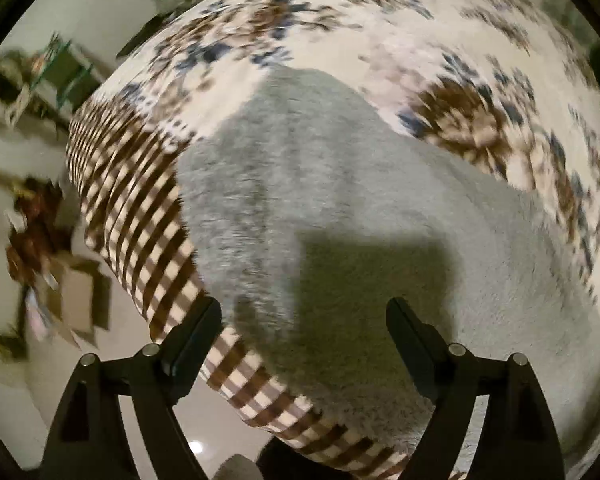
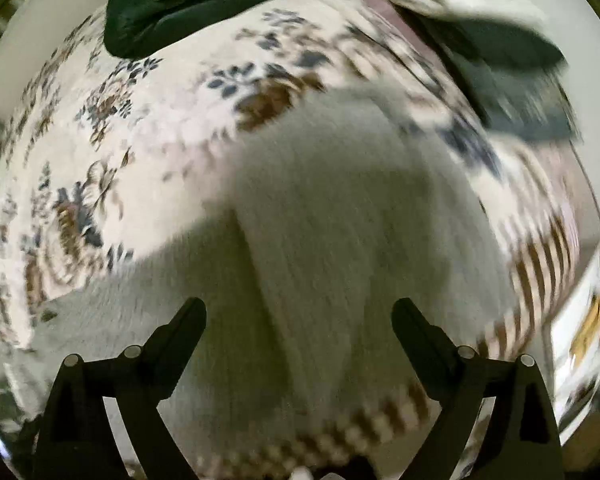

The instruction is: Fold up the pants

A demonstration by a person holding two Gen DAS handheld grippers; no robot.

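So the gray fuzzy pants [image 1: 340,200] are lying flat on a bed, on top of a floral bedspread [image 1: 380,20] — cream with brown and blue flowers. The bedspread's edge has a brown-and-cream checked border [image 1: 140,208], and the pants run right up to that border near the bed's edge.

The left hand-held gripper [image 1: 304,316] hangs above the pants with its two black fingers spread wide, nothing between them. A boxy shadow [image 1: 372,264] sits on the fabric just ahead of it. Off to the left of the bed there's pale floor [image 1: 20,400] with some cardboard and clutter, too smeared to identify.

In the right wrist view the right hand-held gripper [image 2: 300,316] is also spread wide and gripping nothing, over the pants [image 2: 320,220]. A lengthwise fold or seam [image 2: 252,248] runs through the cloth here. At the far side of the bed there's a dark green fabric item [image 2: 220,4] lying on the bedspread [image 2: 140,140] — can't tell what it is. Both views are pretty motion-blurred, so fine detail is gone.
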